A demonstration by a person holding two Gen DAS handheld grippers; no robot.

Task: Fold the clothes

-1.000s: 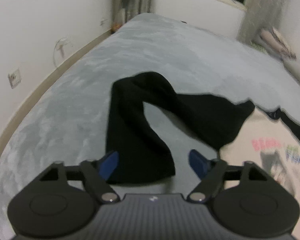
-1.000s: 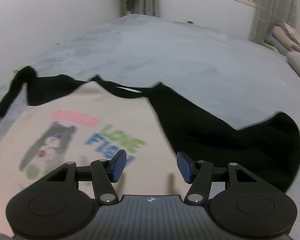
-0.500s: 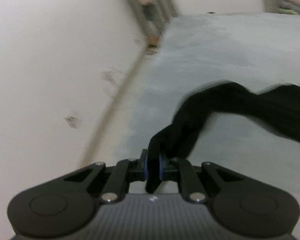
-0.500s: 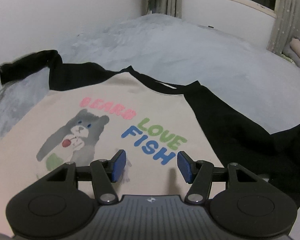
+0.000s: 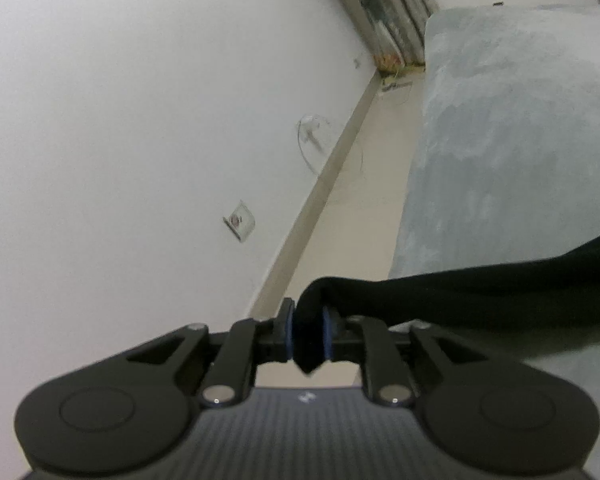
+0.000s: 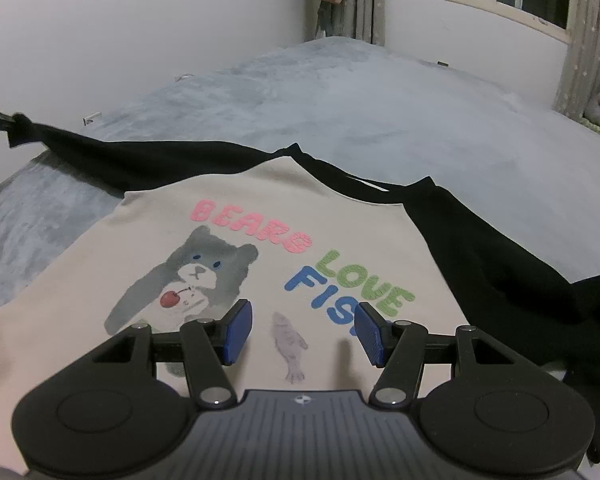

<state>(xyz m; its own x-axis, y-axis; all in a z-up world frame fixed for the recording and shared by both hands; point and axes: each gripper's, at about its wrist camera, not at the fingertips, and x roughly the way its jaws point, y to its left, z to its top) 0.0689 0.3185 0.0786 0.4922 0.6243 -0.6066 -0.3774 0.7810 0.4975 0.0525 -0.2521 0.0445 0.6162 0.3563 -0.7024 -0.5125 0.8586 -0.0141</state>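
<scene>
Left claw [image 5: 307, 334] pinches the raglan shirt's [image 6: 260, 264] black sleeve cuff [image 5: 312, 304], stretched past the bed's [image 6: 380, 112] left edge; keep it taut and level. Right claw [image 6: 304, 334] hovers wide apart, empty, above the print.

The left tool [image 5: 307, 334] pinches a black sleeve [image 5: 480, 292] that stretches toward 3 o'clock over the grey bed [image 5: 520, 140].

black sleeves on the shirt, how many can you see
2. One black sleeve stretches left to the left claw, which is shut on its end. The other sleeve lies crumpled at the right beside the open right claw.
</scene>
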